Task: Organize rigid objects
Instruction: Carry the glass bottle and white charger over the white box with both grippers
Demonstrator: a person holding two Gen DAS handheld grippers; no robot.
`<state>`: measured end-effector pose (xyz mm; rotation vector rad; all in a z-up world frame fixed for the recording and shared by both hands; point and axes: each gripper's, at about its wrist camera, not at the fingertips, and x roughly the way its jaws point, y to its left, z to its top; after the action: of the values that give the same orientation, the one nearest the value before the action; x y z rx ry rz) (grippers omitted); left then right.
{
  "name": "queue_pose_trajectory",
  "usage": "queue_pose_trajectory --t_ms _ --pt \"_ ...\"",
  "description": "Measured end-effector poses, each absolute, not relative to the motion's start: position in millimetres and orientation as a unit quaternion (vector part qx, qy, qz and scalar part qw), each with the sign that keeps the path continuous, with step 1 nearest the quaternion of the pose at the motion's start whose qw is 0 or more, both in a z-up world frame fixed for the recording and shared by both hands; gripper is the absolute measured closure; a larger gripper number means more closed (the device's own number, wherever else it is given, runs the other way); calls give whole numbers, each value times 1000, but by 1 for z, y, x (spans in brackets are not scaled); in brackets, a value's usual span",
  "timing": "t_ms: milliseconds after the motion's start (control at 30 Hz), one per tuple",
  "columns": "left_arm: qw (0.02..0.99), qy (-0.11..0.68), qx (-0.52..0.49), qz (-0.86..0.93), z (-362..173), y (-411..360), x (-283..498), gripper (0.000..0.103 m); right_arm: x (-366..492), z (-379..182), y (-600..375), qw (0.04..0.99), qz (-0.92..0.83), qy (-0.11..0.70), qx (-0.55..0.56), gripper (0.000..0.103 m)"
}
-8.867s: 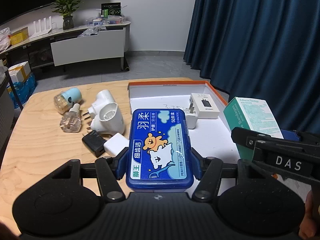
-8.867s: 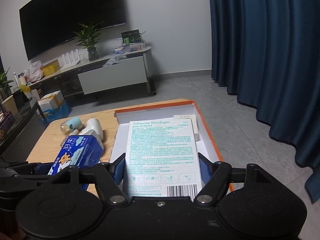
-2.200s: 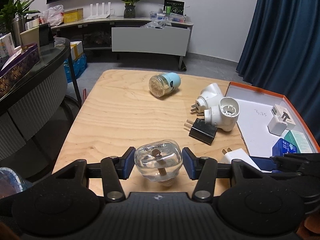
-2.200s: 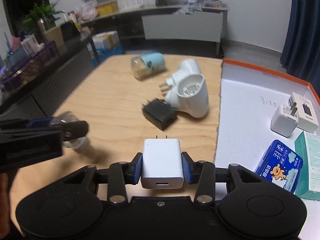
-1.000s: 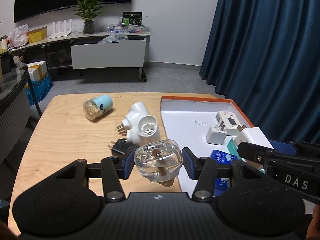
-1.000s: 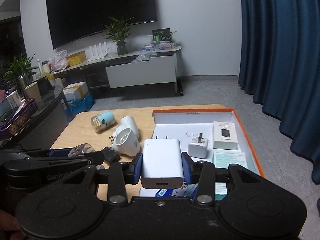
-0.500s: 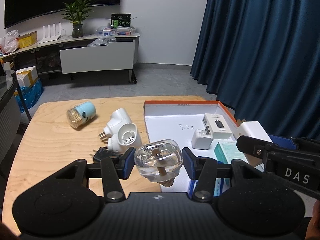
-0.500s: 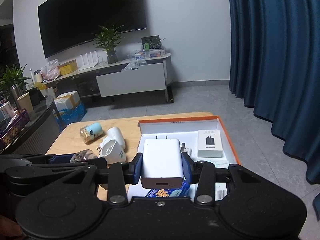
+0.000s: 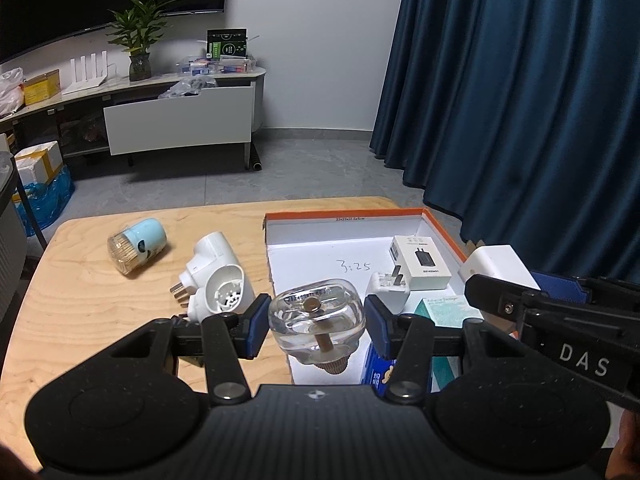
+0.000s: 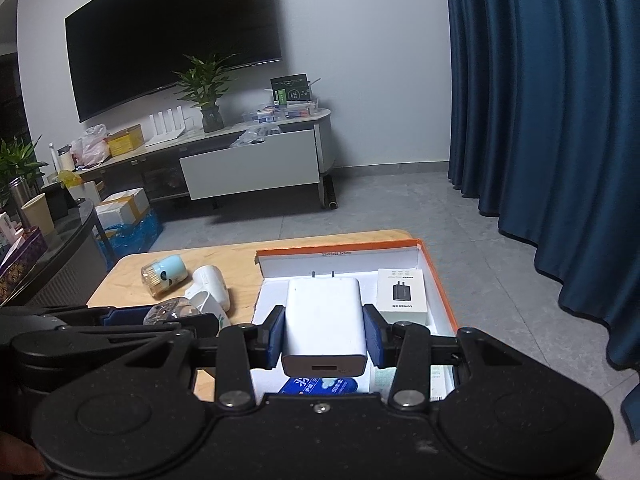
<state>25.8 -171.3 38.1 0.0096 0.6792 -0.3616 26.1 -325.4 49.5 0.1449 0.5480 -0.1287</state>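
The left gripper (image 9: 316, 322) holds a clear liquid refill bottle (image 9: 317, 322) level over the orange-rimmed box (image 9: 344, 214). At its 3 o'clock, the right gripper (image 10: 324, 338) clamps a white charger (image 10: 324, 320); only the left view shows the black adapter (image 9: 178, 320).

Clear refill bottle (image 9: 317, 322) is clamped in the left hand-held gripper (image 9: 316, 326) over the orange-rimmed box's (image 9: 344, 215) left wall. White charger (image 10: 325, 320) sits gripped in the right hand-held gripper (image 10: 325, 338), prongs forward, above the box. Blue-capped jar (image 9: 137, 245) lies tipped near the worktop's (image 9: 80, 300) far left corner; two white adapters (image 9: 218, 278) rest beside the box.
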Motion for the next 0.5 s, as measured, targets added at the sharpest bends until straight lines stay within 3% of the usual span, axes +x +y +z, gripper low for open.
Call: queue_pose_trajectory --t_ms 500 --pt "924 338 5 -180 35 -185 49 52 50 45 -342 955 -69 279 72 53"
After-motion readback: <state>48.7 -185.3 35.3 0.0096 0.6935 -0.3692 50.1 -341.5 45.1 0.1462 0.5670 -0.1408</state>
